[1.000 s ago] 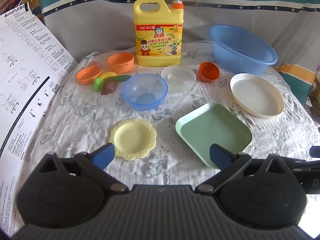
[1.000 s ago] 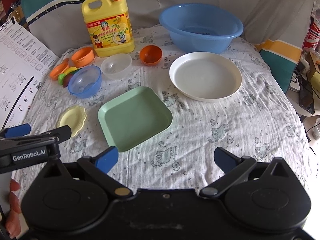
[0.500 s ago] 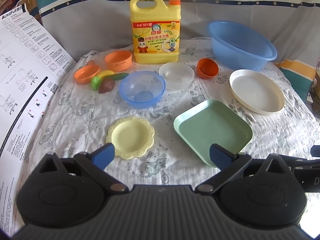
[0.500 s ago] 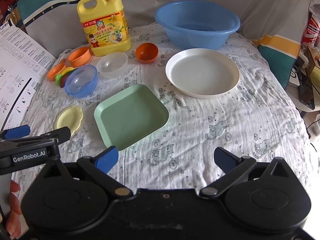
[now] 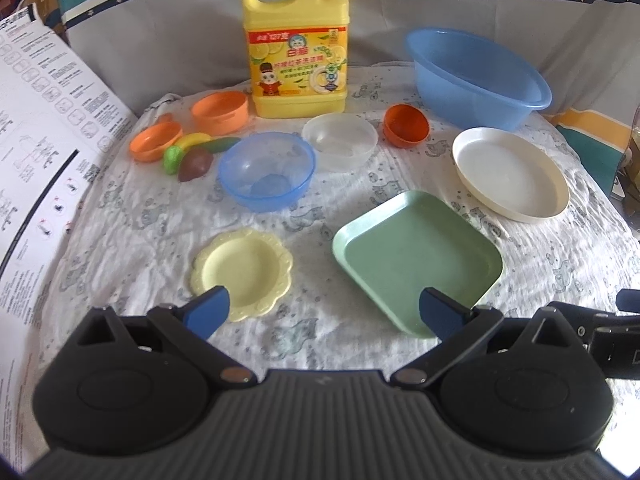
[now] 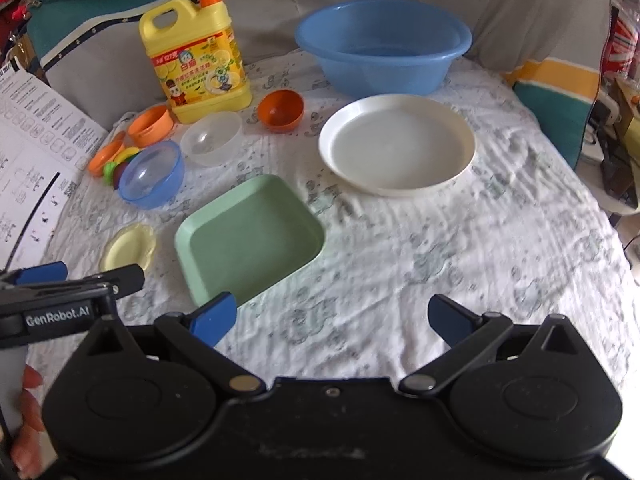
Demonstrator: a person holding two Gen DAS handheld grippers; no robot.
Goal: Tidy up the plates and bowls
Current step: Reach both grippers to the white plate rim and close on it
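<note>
Left gripper (image 5: 324,312) and right gripper (image 6: 332,316): both spread wide, empty, above the near edge of the cloth-covered table (image 6: 500,248). Green square plate (image 6: 248,236) near the centre; small yellow plate (image 5: 242,272) toward the left edge; white round plate (image 6: 398,144) toward the right (none stacked). Blue bowl (image 5: 266,170), clear bowl (image 5: 340,140), small orange bowl (image 5: 406,125) in a row behind, before the soap jug (image 5: 298,42).

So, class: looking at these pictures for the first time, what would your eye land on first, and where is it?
Probably the tall yellow detergent jug standing at the back of the cloth-covered table, with the big blue basin to its right. Next, the green square plate lying flat near the front, just beyond the open left gripper.
</note>
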